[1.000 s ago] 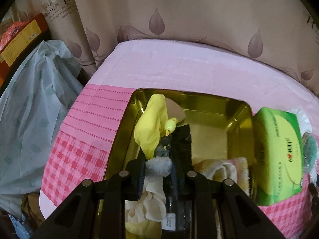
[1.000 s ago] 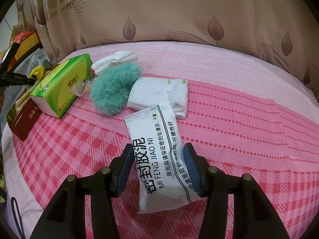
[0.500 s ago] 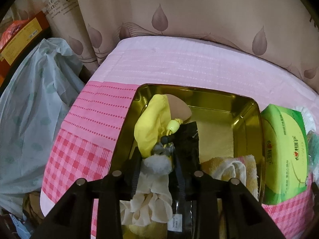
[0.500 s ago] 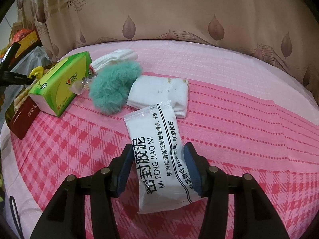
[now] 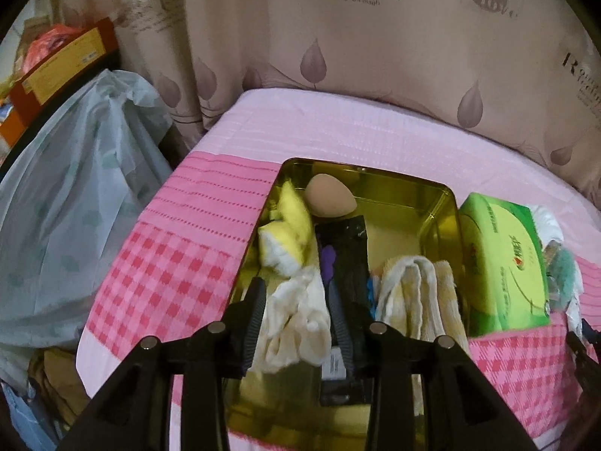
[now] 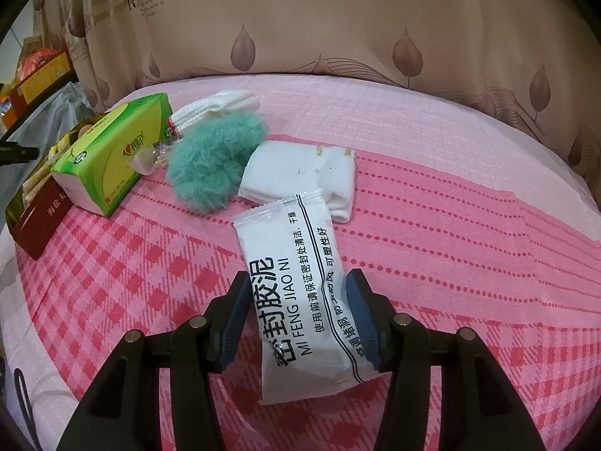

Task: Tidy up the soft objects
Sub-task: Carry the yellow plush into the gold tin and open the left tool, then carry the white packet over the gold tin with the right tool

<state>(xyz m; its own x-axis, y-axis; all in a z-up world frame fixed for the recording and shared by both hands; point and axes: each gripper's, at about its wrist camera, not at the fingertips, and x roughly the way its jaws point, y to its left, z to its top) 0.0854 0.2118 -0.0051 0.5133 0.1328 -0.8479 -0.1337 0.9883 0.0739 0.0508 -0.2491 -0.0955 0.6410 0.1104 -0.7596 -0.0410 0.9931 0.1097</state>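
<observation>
A gold tin box holds a yellow cloth, a beige sponge egg, a black packet, a cream cloth and a yellow towel. My left gripper is open above the tin, its fingers either side of the cream cloth. My right gripper is open around a white sealing-clay packet lying on the pink cloth. A teal fluffy scrunchie, a folded white cloth and a white sock lie beyond it.
A green tissue pack stands right of the tin, also in the right wrist view. A pale plastic bag and boxes sit off the table's left edge. A leaf-print curtain hangs behind.
My left gripper has opened, released the grey fluffy keychain into the tin, and pulled back and up. The right gripper and clay packet have not moved.
</observation>
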